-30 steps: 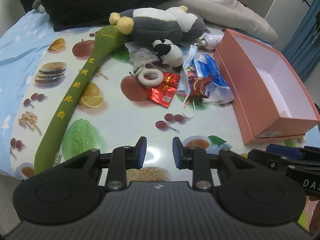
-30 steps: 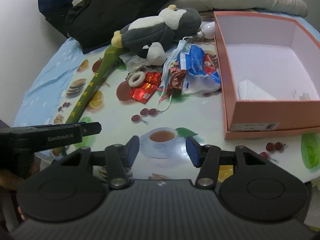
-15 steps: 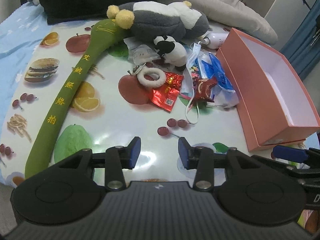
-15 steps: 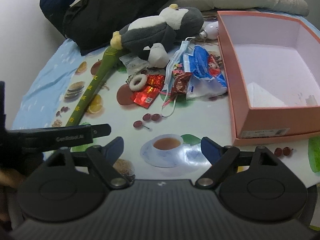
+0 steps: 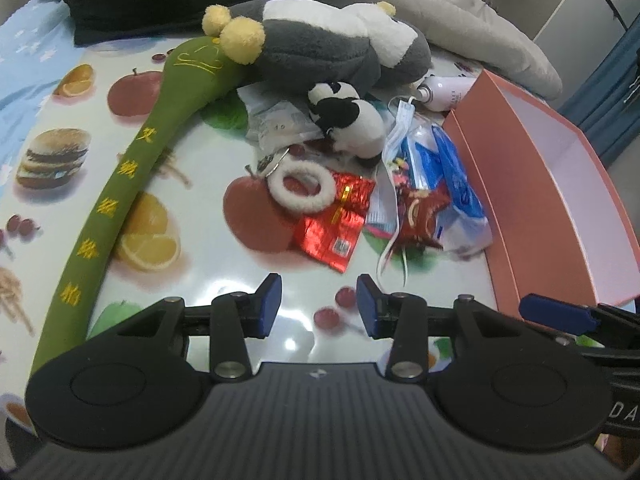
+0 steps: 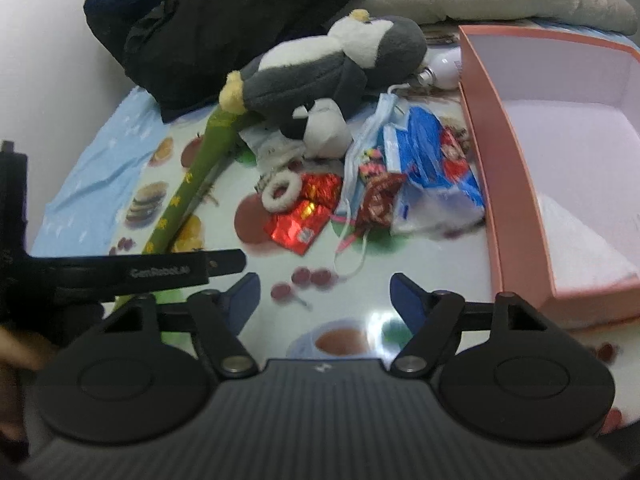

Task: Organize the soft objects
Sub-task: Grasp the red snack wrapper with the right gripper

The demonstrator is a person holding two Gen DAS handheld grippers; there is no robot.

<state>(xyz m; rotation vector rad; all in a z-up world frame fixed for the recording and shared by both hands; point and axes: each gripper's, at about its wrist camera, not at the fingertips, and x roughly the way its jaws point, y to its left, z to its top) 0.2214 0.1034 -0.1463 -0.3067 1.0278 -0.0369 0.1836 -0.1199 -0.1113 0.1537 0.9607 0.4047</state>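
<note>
A grey-and-white plush penguin [image 5: 328, 48] [image 6: 332, 64] lies at the back of the table, a small panda plush [image 5: 352, 120] [image 6: 324, 126] in front of it. A long green padded stick [image 5: 132, 176] [image 6: 192, 188] runs down the left. A white fluffy hair ring [image 5: 302, 189] [image 6: 280, 194] rests beside red foil packets [image 5: 338, 220]. My left gripper [image 5: 319, 304] is open and empty, short of the ring. My right gripper [image 6: 324, 294] is open, its jaws closing on nothing. The pink box [image 5: 560, 200] [image 6: 512, 184] stands at the right.
A face mask [image 6: 360, 160], a blue-and-white bag [image 5: 448, 184] [image 6: 432, 168], a brown snack wrapper [image 6: 376, 200] and a white bottle [image 5: 444, 90] lie between the plush toys and the box. White tissue [image 6: 576, 240] sits in the box. Dark clothing [image 6: 224, 28] and a grey cushion [image 5: 472, 36] border the back.
Both grippers have moved forward toward the pile, which now looks larger. The left jaws stand wider than a second ago; the right jaws widened, then narrowed a little.
</note>
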